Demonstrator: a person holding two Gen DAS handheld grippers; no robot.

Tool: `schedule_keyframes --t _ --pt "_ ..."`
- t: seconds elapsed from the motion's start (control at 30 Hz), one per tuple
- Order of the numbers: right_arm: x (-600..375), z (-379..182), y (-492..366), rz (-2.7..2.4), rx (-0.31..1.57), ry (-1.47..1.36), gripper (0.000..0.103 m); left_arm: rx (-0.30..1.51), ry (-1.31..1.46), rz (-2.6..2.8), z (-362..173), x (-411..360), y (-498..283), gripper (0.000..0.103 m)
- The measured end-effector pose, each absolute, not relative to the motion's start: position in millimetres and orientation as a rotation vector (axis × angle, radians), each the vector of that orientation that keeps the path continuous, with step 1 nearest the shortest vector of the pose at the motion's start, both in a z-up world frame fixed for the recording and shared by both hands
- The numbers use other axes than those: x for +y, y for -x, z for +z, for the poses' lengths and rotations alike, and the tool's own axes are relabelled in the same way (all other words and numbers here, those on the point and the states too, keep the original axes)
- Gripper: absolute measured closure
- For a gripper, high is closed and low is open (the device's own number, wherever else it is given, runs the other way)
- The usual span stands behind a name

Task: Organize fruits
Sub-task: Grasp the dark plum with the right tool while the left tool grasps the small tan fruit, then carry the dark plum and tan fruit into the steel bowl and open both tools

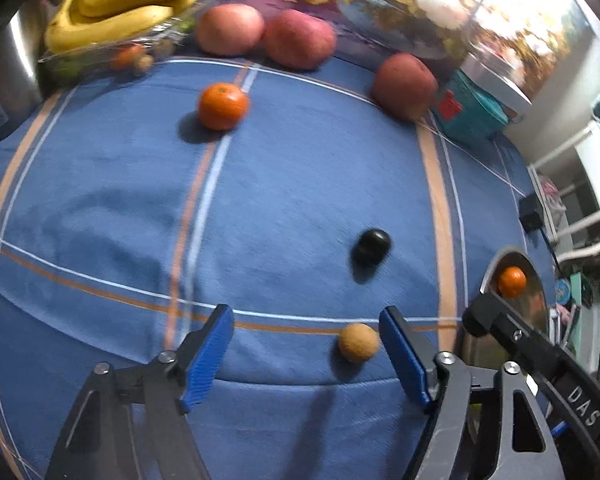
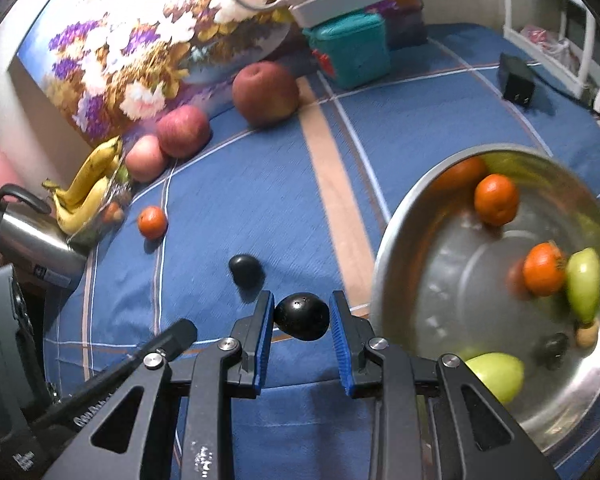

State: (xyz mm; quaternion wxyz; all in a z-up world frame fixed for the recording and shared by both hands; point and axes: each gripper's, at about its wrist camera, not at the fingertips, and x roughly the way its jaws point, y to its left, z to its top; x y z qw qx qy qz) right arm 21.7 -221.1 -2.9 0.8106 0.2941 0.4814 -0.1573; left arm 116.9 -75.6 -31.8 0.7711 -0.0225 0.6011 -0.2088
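My right gripper (image 2: 302, 316) is shut on a black plum (image 2: 302, 317), held above the blue cloth just left of the steel bowl (image 2: 396, 240). The bowl holds two tangerines (image 2: 496, 199), green fruits (image 2: 585, 282), a dark fruit and a small tan one. My left gripper (image 1: 306, 342) is open over the cloth, with a small tan fruit (image 1: 358, 343) beside its right finger. Another black plum (image 1: 371, 246) lies ahead. A loose tangerine (image 1: 223, 106), three apples (image 1: 299, 39) and bananas (image 1: 128, 8) lie at the back.
A blue striped cloth (image 1: 100, 200) covers the surface. A steel kettle (image 2: 28, 236) stands at the left, a teal box (image 2: 350, 50) and a floral picture (image 2: 140, 40) at the back, a black adapter (image 2: 518, 82) at the right.
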Motion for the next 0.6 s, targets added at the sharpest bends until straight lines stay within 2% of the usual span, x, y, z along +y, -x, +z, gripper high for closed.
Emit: schedule_keyframes --t 0.5,0.6 --pt "-223 12 -15 -0.334 0.992 -0.635 0.074 1.345 -0.022 -0.540 -47 -116 -103 0.076" --pt "-223 13 -15 -0.332 0.989 -0.636 0.074 1.334 -0.034 -0.539 -46 -120 -103 0.076"
